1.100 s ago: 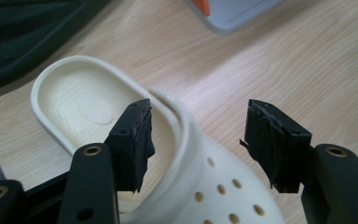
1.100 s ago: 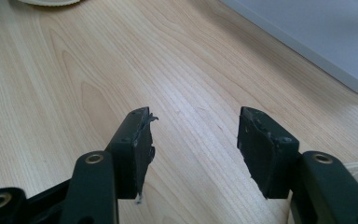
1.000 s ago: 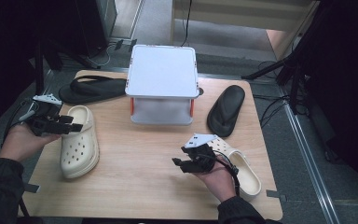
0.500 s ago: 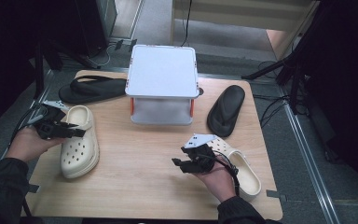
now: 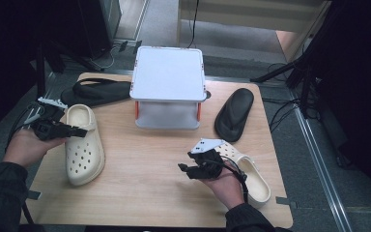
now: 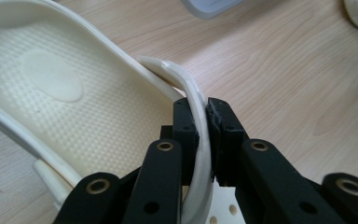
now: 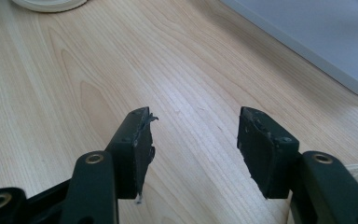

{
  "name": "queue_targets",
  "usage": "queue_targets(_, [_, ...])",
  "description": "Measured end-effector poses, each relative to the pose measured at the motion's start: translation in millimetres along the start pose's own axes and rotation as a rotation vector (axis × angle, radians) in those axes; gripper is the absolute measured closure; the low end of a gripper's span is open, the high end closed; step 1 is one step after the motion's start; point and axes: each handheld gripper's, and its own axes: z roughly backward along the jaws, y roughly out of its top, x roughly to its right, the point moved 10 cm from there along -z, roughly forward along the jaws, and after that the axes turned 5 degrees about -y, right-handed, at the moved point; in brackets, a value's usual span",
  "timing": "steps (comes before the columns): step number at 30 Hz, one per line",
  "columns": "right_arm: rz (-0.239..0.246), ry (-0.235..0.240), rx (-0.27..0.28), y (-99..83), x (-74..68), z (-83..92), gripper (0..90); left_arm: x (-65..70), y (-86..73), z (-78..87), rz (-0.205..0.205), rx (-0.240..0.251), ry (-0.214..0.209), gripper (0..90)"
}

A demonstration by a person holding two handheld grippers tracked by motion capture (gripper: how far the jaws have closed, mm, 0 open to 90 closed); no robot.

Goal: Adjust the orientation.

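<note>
A cream clog (image 5: 84, 147) lies at the table's left, toe toward me. My left gripper (image 5: 77, 130) reaches in from the left at the clog's opening. Its jaws have just been closing and now pinch a thin cream band of the clog (image 6: 51, 88); whether that band is rim or strap I cannot tell. In its own view the left gripper (image 6: 204, 126) has both pads pressed on the band. A second cream clog (image 5: 251, 174) lies at the front right. Just left of it, my right gripper (image 5: 186, 169) hovers open over bare wood; the right gripper (image 7: 193, 135) holds nothing.
A white lidded box (image 5: 168, 87) stands at the middle back of the wooden table (image 5: 149, 169). One black flip-flop (image 5: 99, 92) lies at the back left, another (image 5: 234, 113) right of the box. The box's edge (image 7: 317, 37) is ahead of the right gripper.
The left gripper's jaws have closed onto the left clog's edge, and the hand has shifted slightly toward the clog. The right hand and gripper have not moved.
</note>
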Motion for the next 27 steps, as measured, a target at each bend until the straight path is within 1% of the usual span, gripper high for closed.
queue_targets(3, [-0.002,0.0,-0.003,-0.2,-0.7,0.0,45.4,10.0,3.2,4.5,-0.011,0.014,-0.023,84.6])
queue_targets(8, [-0.001,0.0,-0.001,0.0,-0.3,0.2,45.4,28.1,11.2,9.5,-0.031,0.024,-0.043,85.3])
queue_targets(10, [0.001,0.002,0.001,0.2,-0.7,0.2,45.4,39.3,15.9,12.1,-0.033,0.032,-0.07,85.3])
queue_targets(11, [0.001,0.003,0.002,0.4,-0.8,0.3,45.4,44.2,18.1,12.7,-0.046,0.034,-0.069,85.3])
queue_targets(12, [0.0,0.004,0.003,0.7,-1.0,0.5,45.4,50.4,20.0,13.1,-0.051,0.032,-0.078,85.2])
queue_targets(13, [0.0,0.003,0.005,0.9,-0.7,0.8,45.4,61.8,24.2,14.7,-0.088,0.034,-0.077,85.3])
queue_targets(14, [0.0,0.003,0.005,0.9,-0.7,0.8,45.4,61.8,24.2,14.7,-0.088,0.034,-0.077,85.3])
queue_targets(15, [0.0,0.005,0.005,0.9,-0.8,1.1,45.4,74.8,28.5,15.2,-0.107,0.046,-0.087,85.3])
queue_targets(16, [0.0,0.005,0.005,0.9,-0.8,1.1,45.4,74.8,28.5,15.2,-0.107,0.046,-0.087,85.3])
queue_targets(17, [-0.003,0.004,0.006,1.1,-1.1,1.8,45.4,81.2,29.9,15.1,-0.11,0.046,-0.088,85.3])
queue_targets(19, [-0.005,0.003,0.007,1.2,-1.2,2.2,45.4,93.8,31.6,14.4,-0.124,0.035,-0.106,85.3])
queue_targets(20, [-0.006,0.004,0.01,1.7,-1.3,2.4,45.4,105.1,32.3,11.8,-0.131,0.028,-0.119,85.3])
queue_targets(21, [-0.006,0.004,0.01,1.7,-1.3,2.4,45.4,105.1,32.3,11.8,-0.131,0.028,-0.119,85.3])
queue_targets(22, [-0.005,0.004,0.011,1.8,-1.3,2.5,45.4,109.8,32.5,10.4,-0.14,0.027,-0.114,85.3])
queue_targets(25, [-0.002,0.005,0.017,2.5,-1.2,3.1,45.4,125.1,30.7,5.3,-0.16,0.021,-0.127,85.2])
queue_targets(27, [0.001,0.005,0.021,3.0,-0.8,3.7,45.4,137.2,28.2,-0.2,-0.181,0.016,-0.133,85.3])
